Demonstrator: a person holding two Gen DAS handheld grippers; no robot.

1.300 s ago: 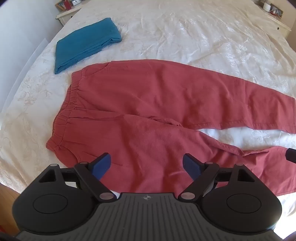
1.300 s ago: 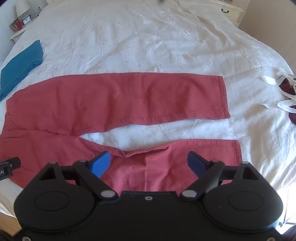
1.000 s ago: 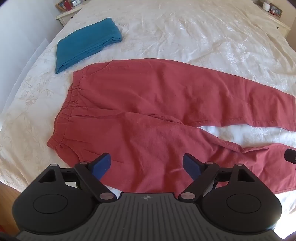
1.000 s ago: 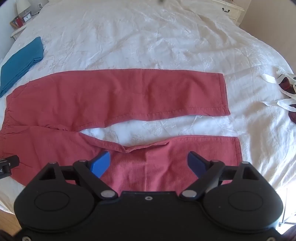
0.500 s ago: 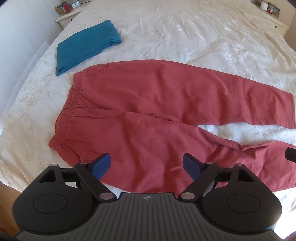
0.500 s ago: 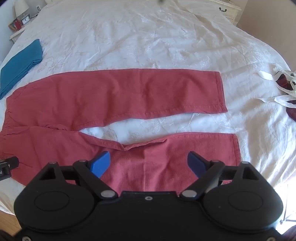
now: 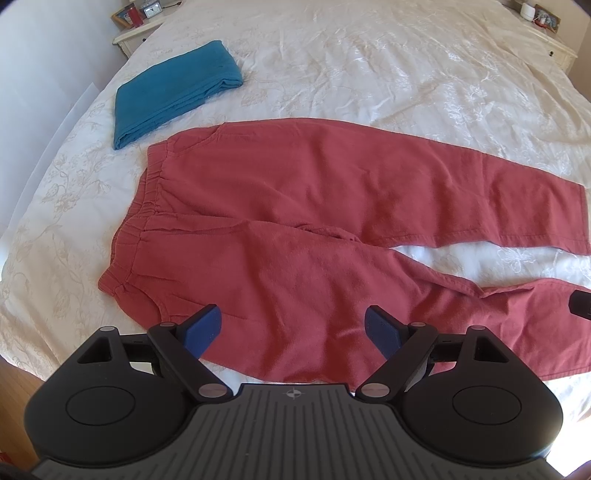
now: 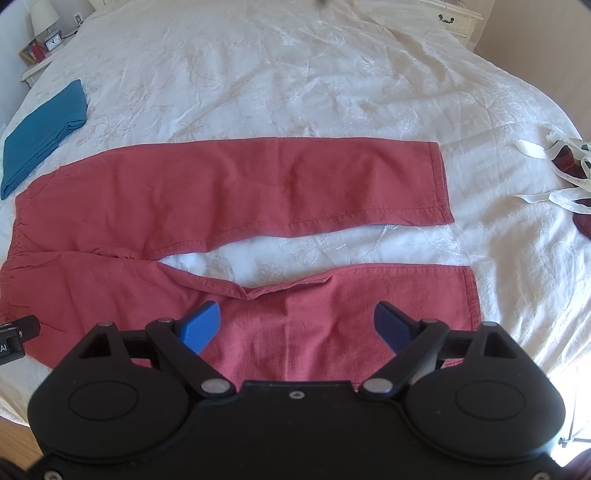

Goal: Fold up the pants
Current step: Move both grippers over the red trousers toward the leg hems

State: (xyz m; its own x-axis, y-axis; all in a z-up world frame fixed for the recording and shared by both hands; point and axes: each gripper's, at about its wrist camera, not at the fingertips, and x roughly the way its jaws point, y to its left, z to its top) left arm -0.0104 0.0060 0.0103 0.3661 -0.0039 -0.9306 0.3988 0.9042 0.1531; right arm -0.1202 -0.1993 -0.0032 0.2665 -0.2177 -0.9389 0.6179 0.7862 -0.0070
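Note:
Red pants (image 7: 295,221) lie flat on the white bedspread, waistband to the left, both legs stretched to the right with a gap between them. My left gripper (image 7: 293,328) hovers open above the near hip part, nothing between its blue pads. In the right wrist view the same pants (image 8: 258,184) show both hems at the right. My right gripper (image 8: 297,326) hangs open over the near leg, close to its hem, with nothing held.
A folded teal cloth (image 7: 173,92) lies at the back left of the bed (image 7: 369,66). A dark red item with white straps (image 8: 561,170) sits near the right edge. Nightstands (image 7: 136,29) stand at the far corners. Wooden floor (image 7: 14,391) shows below the near edge.
Both views have shifted only slightly; the pants appear a little farther back in frame than at the earliest frames. The cloth itself lies unchanged and both grippers stay open.

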